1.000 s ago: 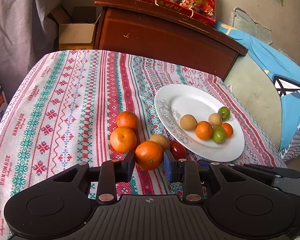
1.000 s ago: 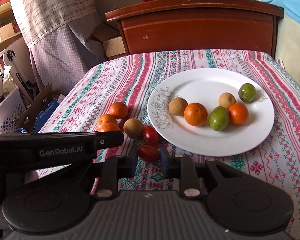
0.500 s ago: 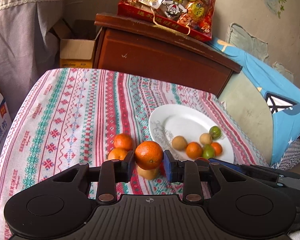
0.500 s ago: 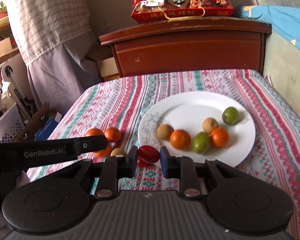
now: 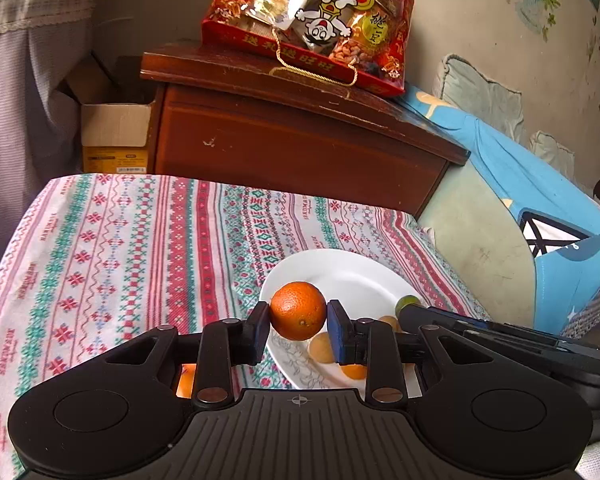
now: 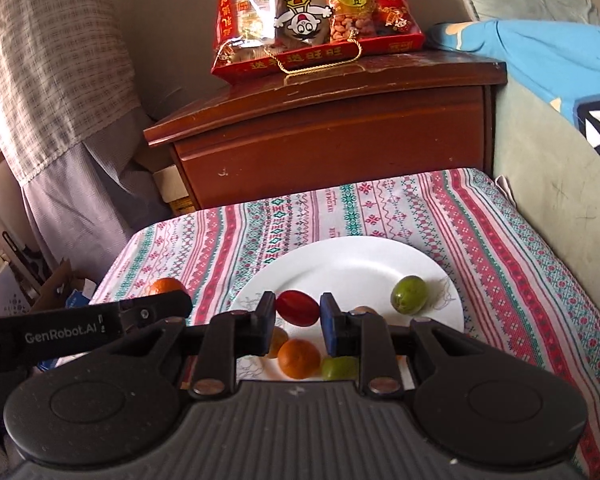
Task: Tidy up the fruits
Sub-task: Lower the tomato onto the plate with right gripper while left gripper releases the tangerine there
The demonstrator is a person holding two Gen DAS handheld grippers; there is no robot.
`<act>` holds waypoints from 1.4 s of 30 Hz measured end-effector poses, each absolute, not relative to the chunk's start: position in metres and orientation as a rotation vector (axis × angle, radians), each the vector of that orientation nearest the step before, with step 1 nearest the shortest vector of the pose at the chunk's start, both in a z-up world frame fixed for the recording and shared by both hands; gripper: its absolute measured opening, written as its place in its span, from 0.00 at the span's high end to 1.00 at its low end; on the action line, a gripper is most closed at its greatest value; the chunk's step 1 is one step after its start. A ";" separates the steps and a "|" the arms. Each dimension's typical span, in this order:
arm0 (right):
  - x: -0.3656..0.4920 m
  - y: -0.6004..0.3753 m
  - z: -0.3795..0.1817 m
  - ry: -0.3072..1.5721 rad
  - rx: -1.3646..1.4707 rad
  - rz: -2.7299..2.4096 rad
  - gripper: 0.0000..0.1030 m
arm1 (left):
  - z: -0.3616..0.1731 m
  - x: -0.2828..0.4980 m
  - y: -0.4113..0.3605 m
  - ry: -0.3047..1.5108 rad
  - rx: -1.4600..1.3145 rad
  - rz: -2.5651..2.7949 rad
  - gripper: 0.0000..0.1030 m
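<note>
Two grippers, each clamped on a fruit above the round white plate (image 6: 348,256): our left gripper (image 5: 298,325) pinches a round orange mandarin (image 5: 298,316), and our right gripper (image 6: 297,318) squeezes a small glossy red tomato (image 6: 297,307).

My left black two-finger gripper (image 5: 298,317) is raised and level, its blue-padded fingers (image 5: 337,330) pressed against both sides of a round orange mandarin (image 5: 298,316). My right black two-finger gripper (image 6: 297,310) is held up alongside it, its jaws pinching a small glossy red oval fruit (image 6: 296,308) between them. From the right wrist camera, the left gripper's black body juts in at the left edge.
</note>
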State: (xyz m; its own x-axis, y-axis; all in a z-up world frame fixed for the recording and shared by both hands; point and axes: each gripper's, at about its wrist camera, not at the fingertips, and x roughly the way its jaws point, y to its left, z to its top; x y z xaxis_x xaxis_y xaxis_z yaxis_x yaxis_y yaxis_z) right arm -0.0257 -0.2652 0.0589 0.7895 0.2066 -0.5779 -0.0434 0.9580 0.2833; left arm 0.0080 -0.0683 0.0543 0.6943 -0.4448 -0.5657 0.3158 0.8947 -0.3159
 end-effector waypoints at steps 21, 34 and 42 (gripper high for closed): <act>0.017 -0.279 0.034 0.716 0.232 0.112 0.74 | 0.027 0.049 -0.101 0.753 -0.178 -0.459 0.70; -0.003 -0.279 0.056 0.671 0.333 0.119 0.38 | 0.063 0.036 -0.073 0.749 -0.195 -0.419 0.41; -0.025 -0.257 0.056 0.720 0.336 0.147 0.27 | 0.071 0.016 -0.032 0.789 -0.258 -0.350 0.38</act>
